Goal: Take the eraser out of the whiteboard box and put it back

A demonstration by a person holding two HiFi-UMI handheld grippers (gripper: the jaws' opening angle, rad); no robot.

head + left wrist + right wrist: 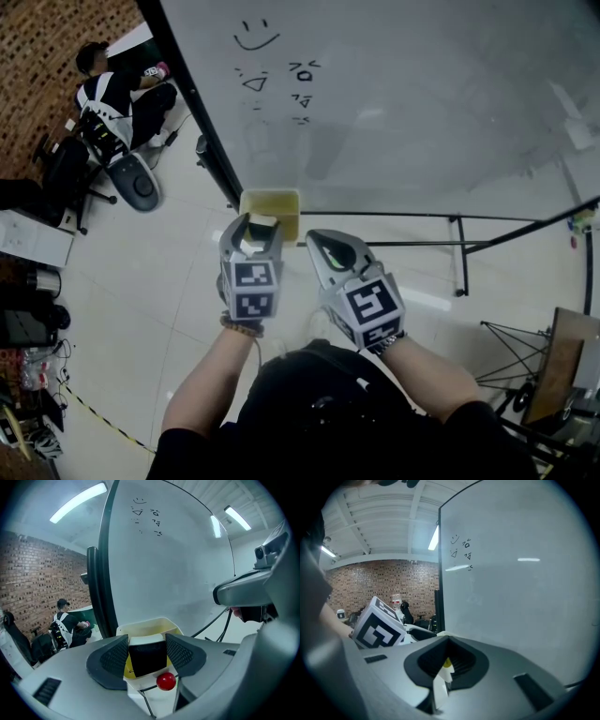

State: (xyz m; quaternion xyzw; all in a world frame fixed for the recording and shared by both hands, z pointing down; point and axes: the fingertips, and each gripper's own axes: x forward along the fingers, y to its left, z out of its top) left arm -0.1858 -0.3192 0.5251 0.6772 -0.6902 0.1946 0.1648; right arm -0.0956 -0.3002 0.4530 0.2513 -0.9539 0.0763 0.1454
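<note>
Eraser (147,657) grasped by left gripper (254,227), at the whiteboard box (151,624), right gripper (448,657) clenched.

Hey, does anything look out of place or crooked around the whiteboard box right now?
Nothing stands out. The eraser sits square between the left gripper's jaws at the yellow box, which sits level at the whiteboard's lower edge.
</note>
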